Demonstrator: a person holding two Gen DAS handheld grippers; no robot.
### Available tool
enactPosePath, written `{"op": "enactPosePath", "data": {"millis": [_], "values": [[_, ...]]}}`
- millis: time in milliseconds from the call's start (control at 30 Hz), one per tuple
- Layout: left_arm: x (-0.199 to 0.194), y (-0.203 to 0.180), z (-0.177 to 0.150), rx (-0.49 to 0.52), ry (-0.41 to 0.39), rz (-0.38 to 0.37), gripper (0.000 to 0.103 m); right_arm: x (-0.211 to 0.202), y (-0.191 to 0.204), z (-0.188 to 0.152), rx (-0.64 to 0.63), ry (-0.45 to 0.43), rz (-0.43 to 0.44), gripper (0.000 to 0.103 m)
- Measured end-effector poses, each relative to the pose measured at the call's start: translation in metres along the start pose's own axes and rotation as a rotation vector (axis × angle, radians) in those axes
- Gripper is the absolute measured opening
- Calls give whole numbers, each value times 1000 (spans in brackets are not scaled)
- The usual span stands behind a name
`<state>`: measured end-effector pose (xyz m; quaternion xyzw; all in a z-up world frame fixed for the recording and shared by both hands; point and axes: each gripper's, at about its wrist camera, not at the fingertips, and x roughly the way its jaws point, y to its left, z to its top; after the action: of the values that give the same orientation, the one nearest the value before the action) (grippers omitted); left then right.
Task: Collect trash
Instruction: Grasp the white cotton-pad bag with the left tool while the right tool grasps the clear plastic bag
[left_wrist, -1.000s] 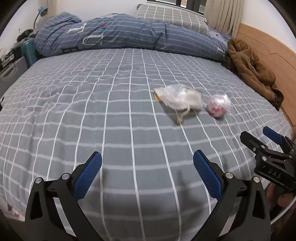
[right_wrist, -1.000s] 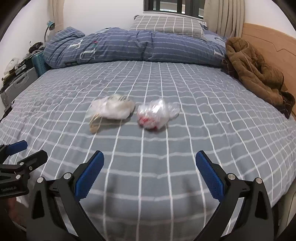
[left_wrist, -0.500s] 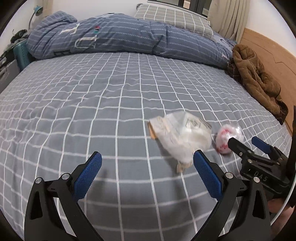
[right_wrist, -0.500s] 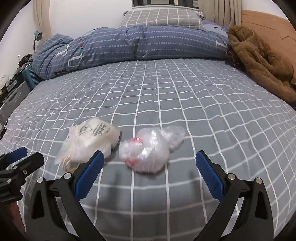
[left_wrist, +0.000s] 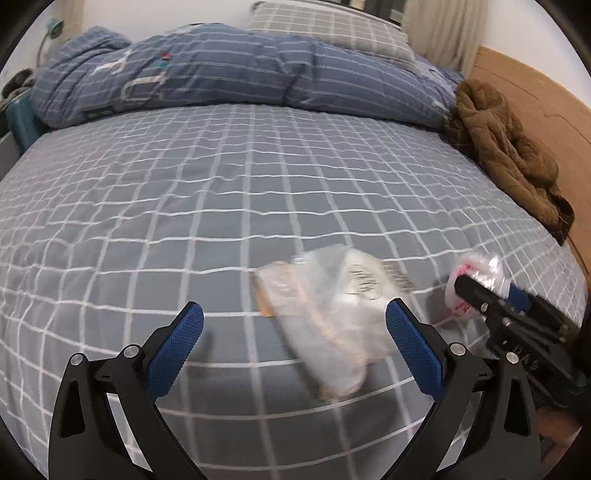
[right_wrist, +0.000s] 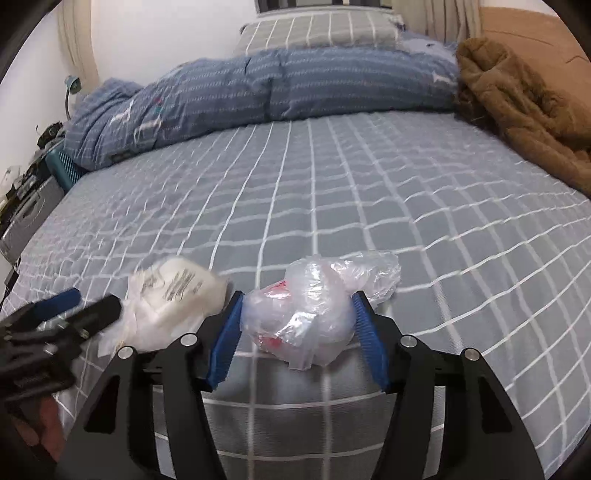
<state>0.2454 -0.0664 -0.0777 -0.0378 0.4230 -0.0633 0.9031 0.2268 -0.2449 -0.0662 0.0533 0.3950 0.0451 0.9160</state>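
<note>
A crumpled clear plastic bag (right_wrist: 306, 317) with red print lies on the grey checked bed (right_wrist: 332, 206). My right gripper (right_wrist: 297, 295) straddles it; its jaws are closing and both blue pads touch the bag's sides. In the left wrist view the right gripper (left_wrist: 484, 291) shows at the right, with the plastic bag (left_wrist: 480, 266) at its tips. A white printed packet (left_wrist: 332, 314) with a brown edge lies left of that bag, blurred. My left gripper (left_wrist: 295, 325) stands open around the packet, which sits nearer the right finger, with no pad pressing it. The white packet (right_wrist: 177, 295) also appears beside the left gripper (right_wrist: 85, 306).
A rolled blue quilt (left_wrist: 221, 70) and a checked pillow (left_wrist: 332, 29) lie across the far side of the bed. A brown jacket (left_wrist: 506, 147) is heaped at the right by the wooden headboard (left_wrist: 535, 96). A teal box (right_wrist: 62, 170) and clutter stand off the bed's left side.
Both grippers have moved in over the bed toward the trash. The right jaws have narrowed from wide apart onto the plastic bag. The white packet now lies between the left fingers.
</note>
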Motion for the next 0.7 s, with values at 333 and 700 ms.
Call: {"op": "enactPosePath", "data": {"millis": [333, 700], "values": [[30, -42, 5, 64, 5, 9, 97, -8, -34, 7, 20, -3, -19, 57], [60, -48, 4, 84, 54, 31, 76, 1, -35, 3, 23, 19, 12, 57]]}}
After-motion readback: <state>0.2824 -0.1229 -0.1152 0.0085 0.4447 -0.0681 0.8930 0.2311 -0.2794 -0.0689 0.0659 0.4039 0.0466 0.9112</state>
